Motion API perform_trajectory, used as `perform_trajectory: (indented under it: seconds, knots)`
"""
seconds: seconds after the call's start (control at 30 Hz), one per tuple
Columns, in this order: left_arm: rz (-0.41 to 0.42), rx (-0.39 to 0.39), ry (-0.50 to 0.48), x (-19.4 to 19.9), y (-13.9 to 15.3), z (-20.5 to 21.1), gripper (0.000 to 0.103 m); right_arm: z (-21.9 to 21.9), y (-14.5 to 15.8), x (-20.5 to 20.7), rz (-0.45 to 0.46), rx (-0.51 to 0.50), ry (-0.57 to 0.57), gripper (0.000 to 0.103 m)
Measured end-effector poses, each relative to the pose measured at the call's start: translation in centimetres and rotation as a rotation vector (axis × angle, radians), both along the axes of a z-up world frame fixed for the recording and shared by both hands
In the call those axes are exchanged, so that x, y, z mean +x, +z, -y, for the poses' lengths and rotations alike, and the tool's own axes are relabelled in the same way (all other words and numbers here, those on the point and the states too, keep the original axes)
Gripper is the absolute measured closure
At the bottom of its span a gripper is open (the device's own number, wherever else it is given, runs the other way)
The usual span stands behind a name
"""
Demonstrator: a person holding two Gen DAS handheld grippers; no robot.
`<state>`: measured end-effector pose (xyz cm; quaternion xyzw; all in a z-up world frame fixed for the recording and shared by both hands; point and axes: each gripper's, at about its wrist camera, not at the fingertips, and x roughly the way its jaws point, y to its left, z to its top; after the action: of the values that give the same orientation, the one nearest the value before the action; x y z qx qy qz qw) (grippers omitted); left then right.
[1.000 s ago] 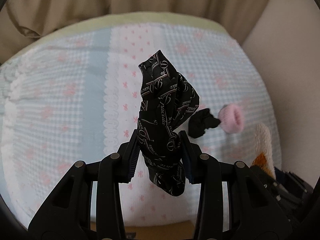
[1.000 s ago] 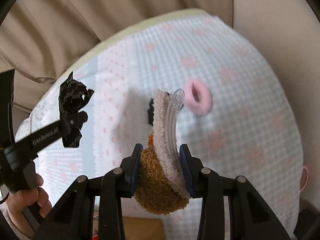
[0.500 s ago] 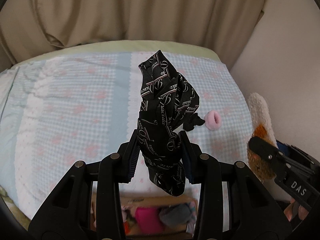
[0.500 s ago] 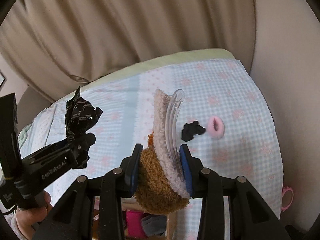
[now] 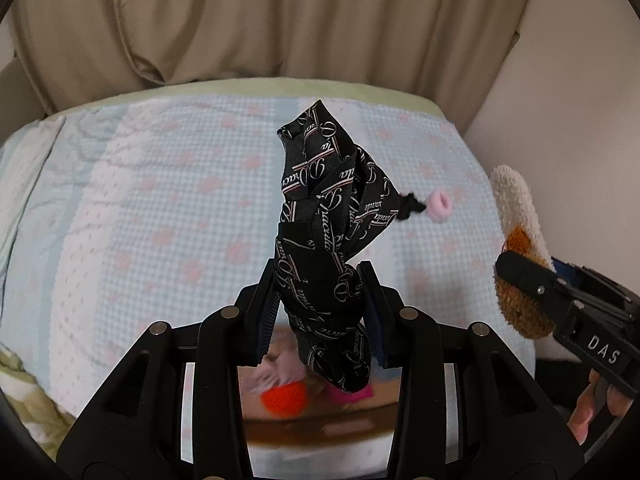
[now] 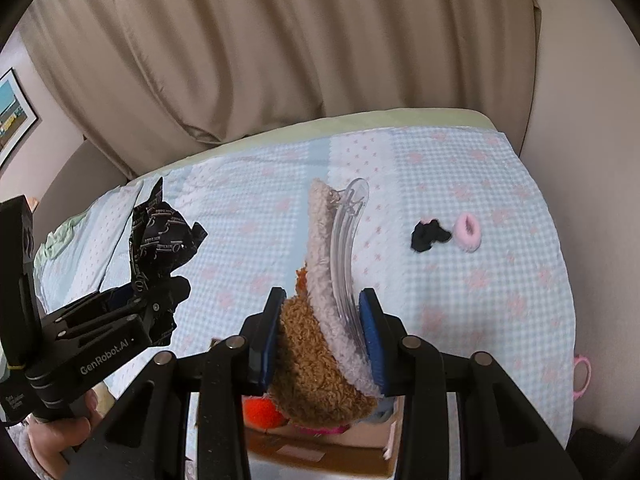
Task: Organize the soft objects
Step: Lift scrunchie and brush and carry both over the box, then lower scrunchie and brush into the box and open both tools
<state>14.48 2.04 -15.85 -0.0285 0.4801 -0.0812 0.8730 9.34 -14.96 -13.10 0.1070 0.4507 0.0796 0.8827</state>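
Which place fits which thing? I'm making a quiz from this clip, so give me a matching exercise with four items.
Things:
1. black printed cloth
2. fuzzy headband
3. pink scrunchie
4. orange ball

Places:
A. lying on the bed, beside a black scrunchie
B. clamped in the right gripper
C. in the box below the bed's edge
D. clamped in the left gripper

Pairs: 1-D, 2-B, 3-A, 4-C
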Motion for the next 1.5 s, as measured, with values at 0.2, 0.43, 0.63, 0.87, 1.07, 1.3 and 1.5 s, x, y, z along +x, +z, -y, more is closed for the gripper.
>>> perform_trajectory:
  seconds: [0.2,0.43,0.63,0.87,1.07,1.3,1.5]
  knots:
    - [-0.047,0.000,-0.008,-4.2,-1.8,-4.7,0.068,-4.2,-1.8,-3.1,-0.050,0.003,-0.014,0.069]
    - [-0.122,-0.005,-0.042,-7.0,-5.5,-8.4,0.068,-8.1,-5.4,-5.7,-0.128,0.017,-0.050,0.069]
    - [-0.207,-0.014,-0.072,-8.2,-10.4,-9.4,0.068,-9.6,-9.6,-6.4,-0.216,0.023,-0.074,0.069]
    - [-0.297,-0.017,-0.086,-8.2,-16.4,-9.3,0.068,-9.8,-14.9,-6.0,-0.319,0.027,-0.078,0.069]
    - [-0.347,0.007,-0.090,-6.2,-21.1,-8.3,0.068,-9.4,-19.0,-3.8,-0.378,0.037,-0.066,0.069]
    - [-0.385,0.043,-0.104,-5.6,-23.2,-6.9,0.068,-9.0,-21.3,-2.2,-0.436,0.070,-0.036,0.068]
    - [-0.381,0.076,-0.096,-6.0,-22.6,-6.4,0.000,-8.2,-21.7,-1.1,-0.474,0.118,-0.039,0.034]
